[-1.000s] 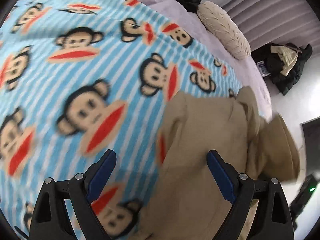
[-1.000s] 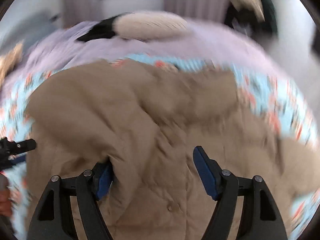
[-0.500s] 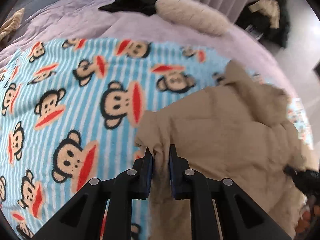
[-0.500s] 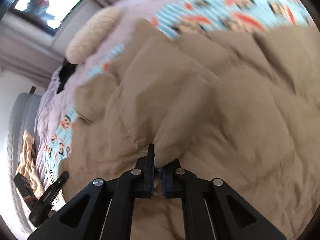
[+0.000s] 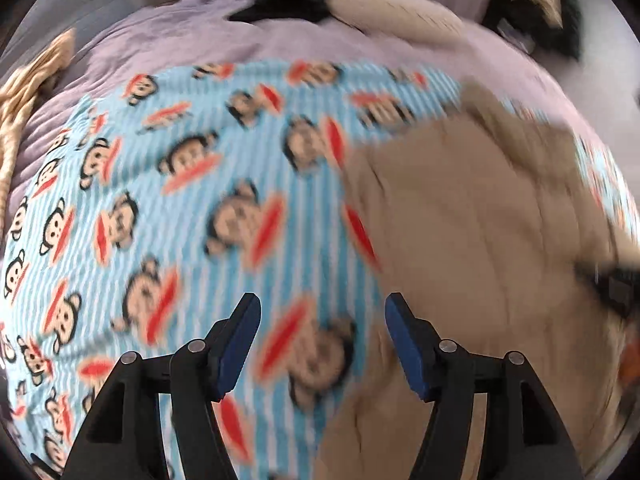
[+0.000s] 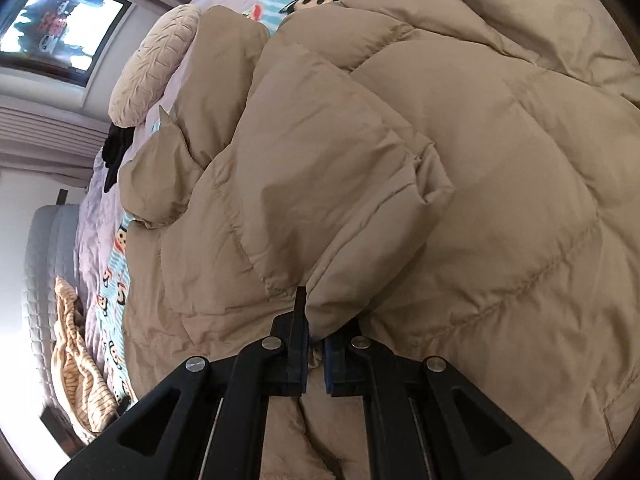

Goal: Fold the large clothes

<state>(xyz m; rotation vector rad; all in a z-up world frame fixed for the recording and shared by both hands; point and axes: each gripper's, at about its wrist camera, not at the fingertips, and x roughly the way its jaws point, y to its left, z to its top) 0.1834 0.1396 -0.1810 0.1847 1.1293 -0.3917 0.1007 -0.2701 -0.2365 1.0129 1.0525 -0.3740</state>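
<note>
A tan quilted puffer jacket lies on a blue striped monkey-print blanket on the bed. In the left wrist view the jacket fills the right side, blurred. My left gripper is open and empty above the blanket, just left of the jacket's edge. My right gripper is shut on a fold of the jacket, which bulges up in front of the fingers.
A cream textured pillow and a black garment lie at the head of the lilac bedspread. A tan striped cloth is bunched at the bed's side. A dark pile sits on the floor.
My left gripper has let go of the jacket edge and opened; the view is now blurred by motion. My right gripper stays shut on the jacket fold.
</note>
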